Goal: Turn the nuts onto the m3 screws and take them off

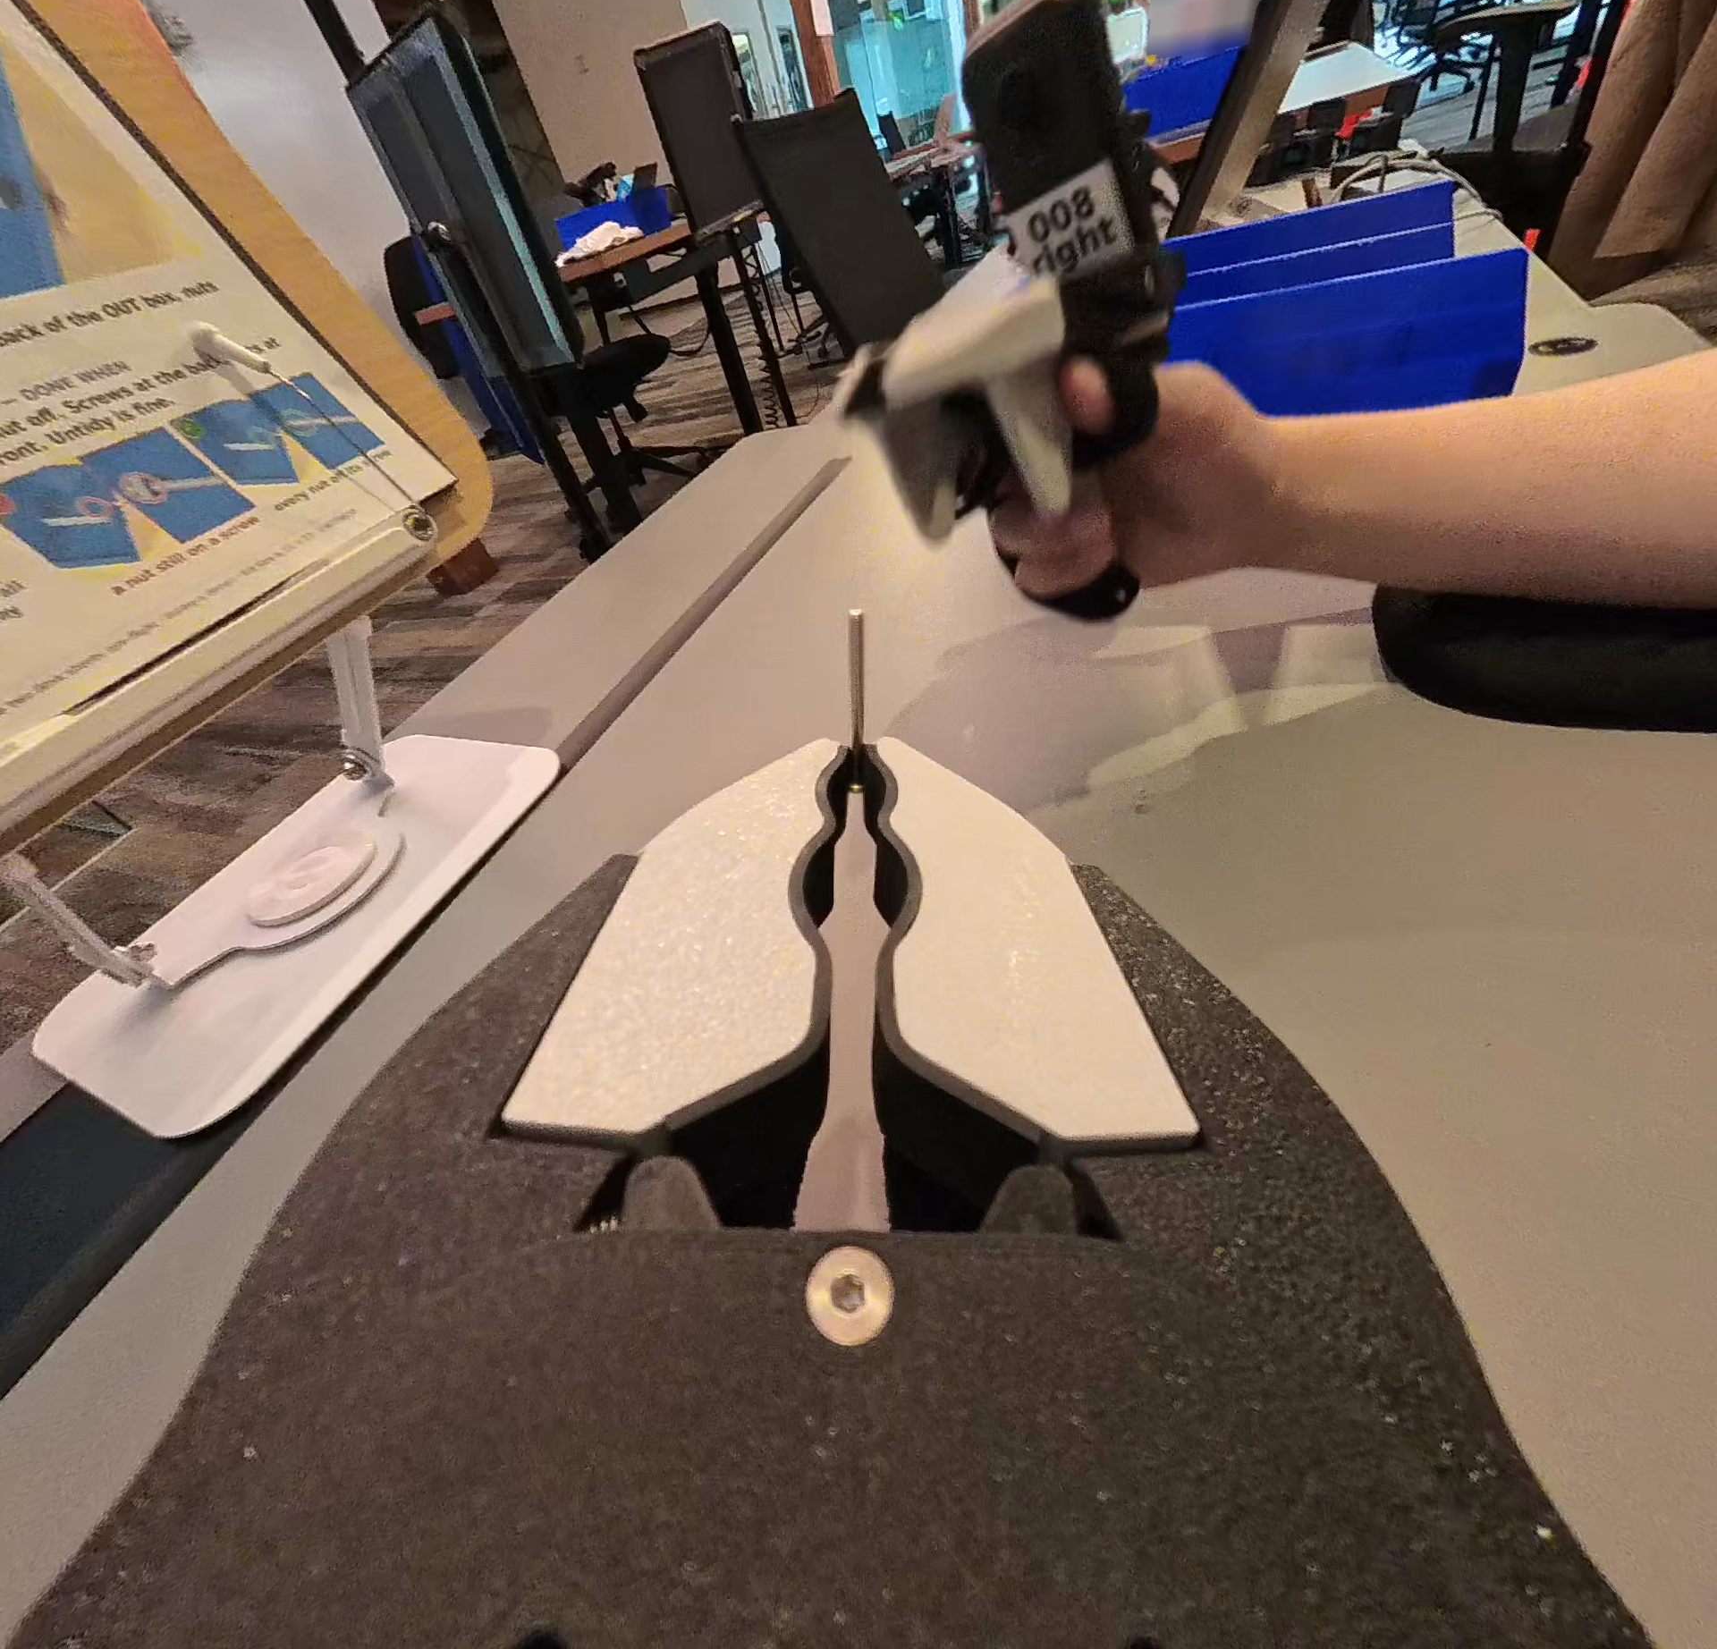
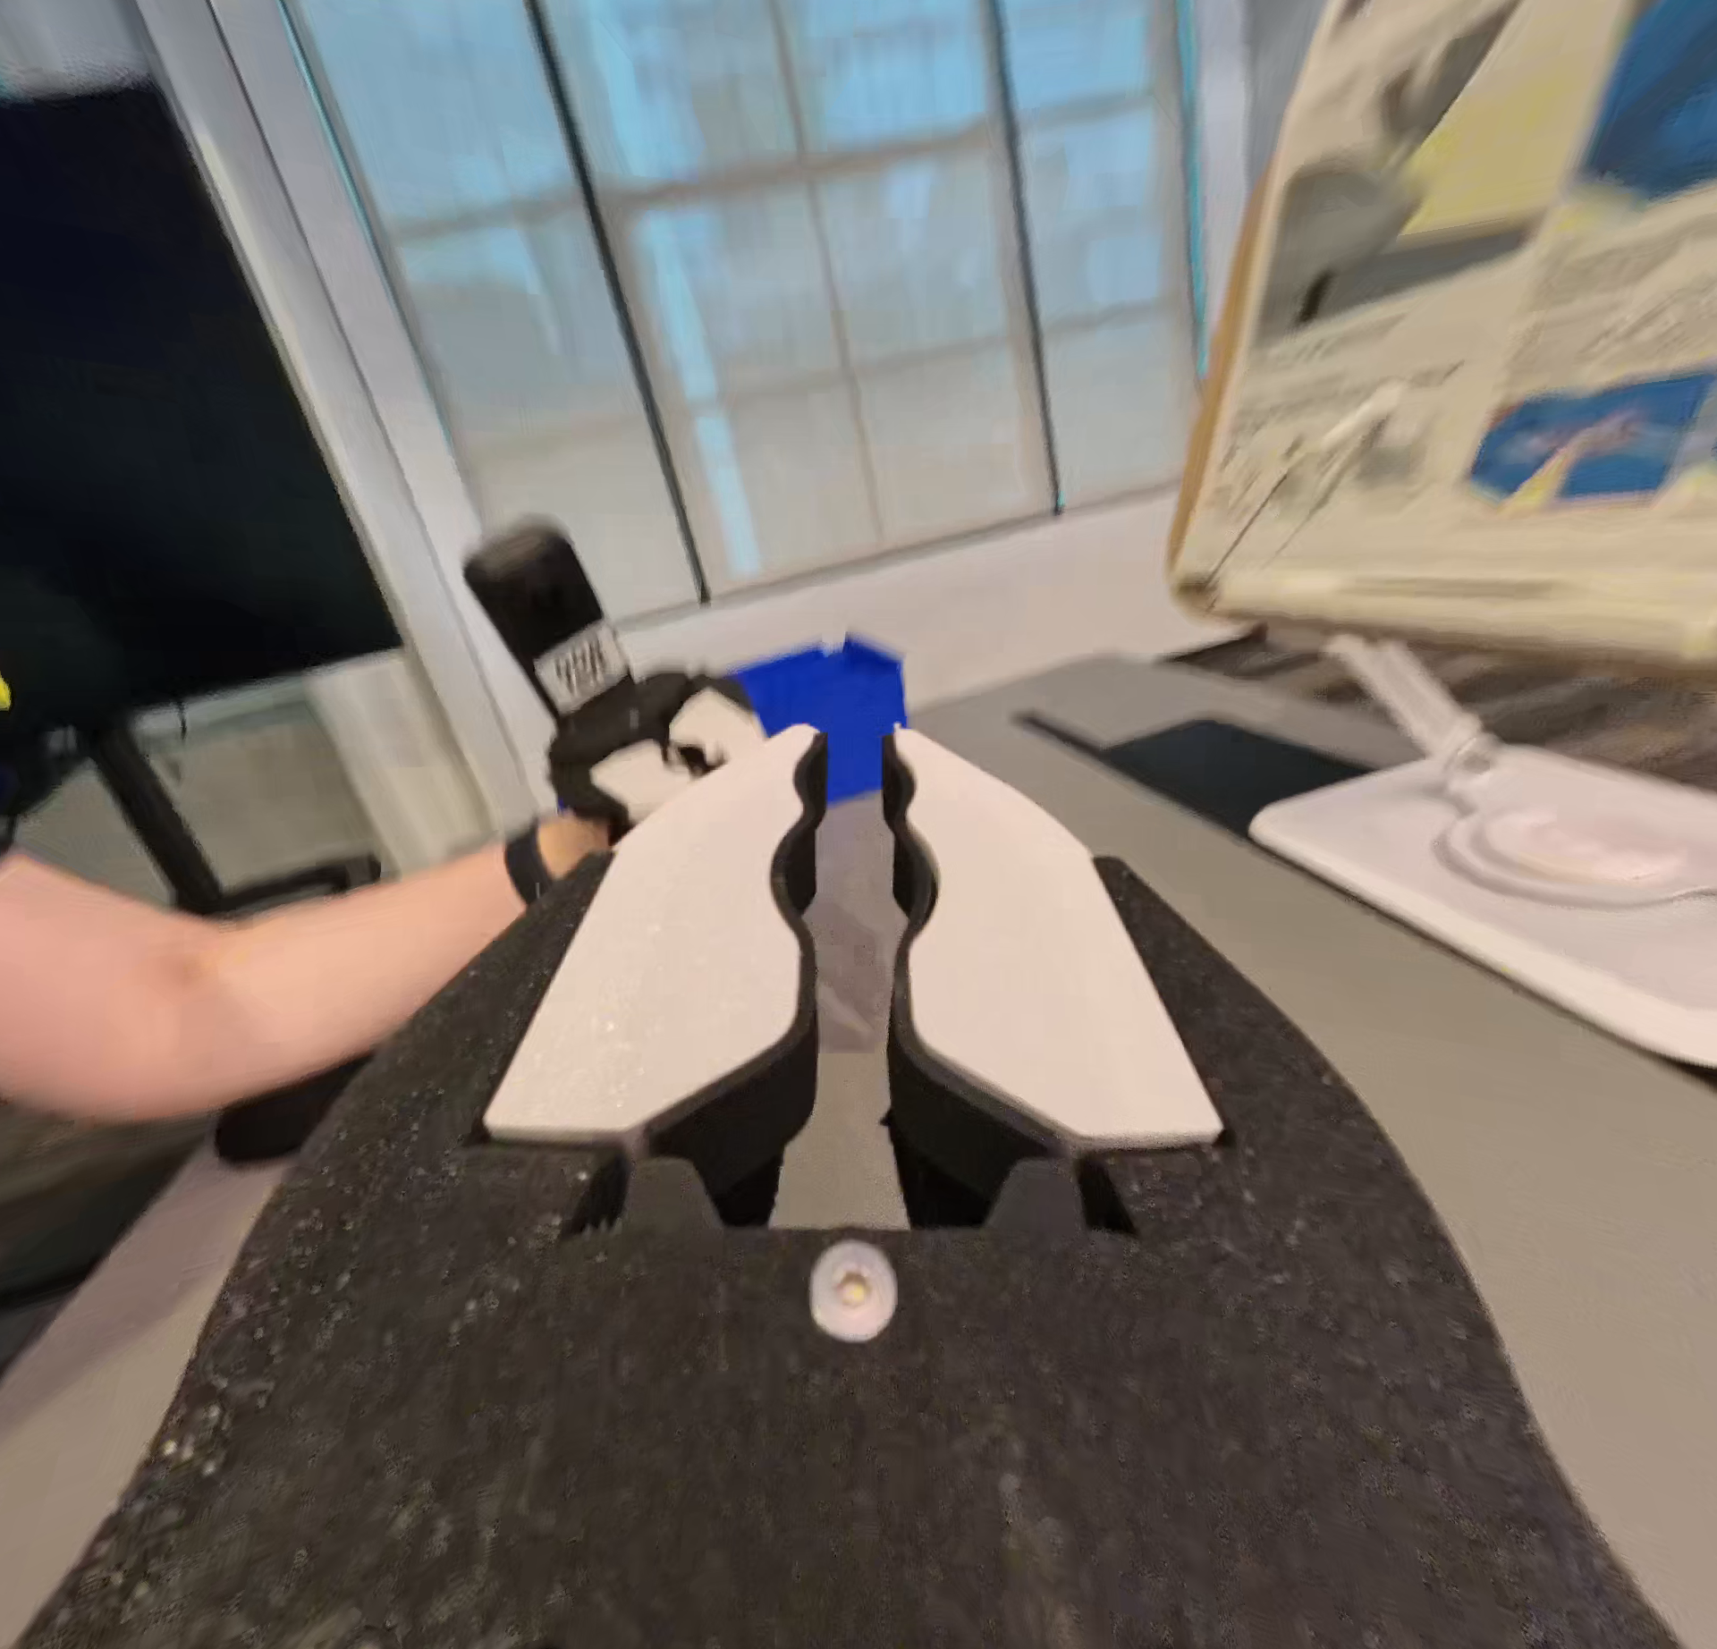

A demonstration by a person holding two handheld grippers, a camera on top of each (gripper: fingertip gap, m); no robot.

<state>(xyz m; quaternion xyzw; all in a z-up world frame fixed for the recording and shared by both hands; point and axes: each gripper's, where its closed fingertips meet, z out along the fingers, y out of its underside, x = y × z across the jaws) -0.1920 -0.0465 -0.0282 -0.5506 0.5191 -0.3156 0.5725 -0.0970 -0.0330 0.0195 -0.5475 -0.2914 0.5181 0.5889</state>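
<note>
Screw (image 1: 855, 675) — a thin metal shaft — stands out past the tips of the left gripper (image 1: 857, 754), whose fingers (image 1: 734, 917) are closed on its lower end; the shaft points away from the camera, over the grey counter (image 1: 1347, 954). No nut shows on the visible length, though something brassy sits right at the pinch point — too small to tell what.

Right gripper (image 2: 853, 750) is up off the counter, to the right of the screw tip and well apart from it. In its own view the fingers (image 2: 688, 935) stand slightly apart with a clear gap, nothing visible between them. That view is motion-blurred, so small parts cannot be ruled out.

Blue bins (image 1: 1347, 304) sit at the far right of the counter; an instruction card on a white stand (image 1: 307, 908) is on the left.

Judgement: step in hand looks like fetching or bringing a nut to the free tip.

- Hold the left grip steady and low on the shaft, leaving thread clear.
- Bring the nut square to the tip; a tilted start risks cross-threading.
- Turn lightly at first, feel it catch before spinning on.
- Work over the counter, so a dropped nut stays reachable.
</note>
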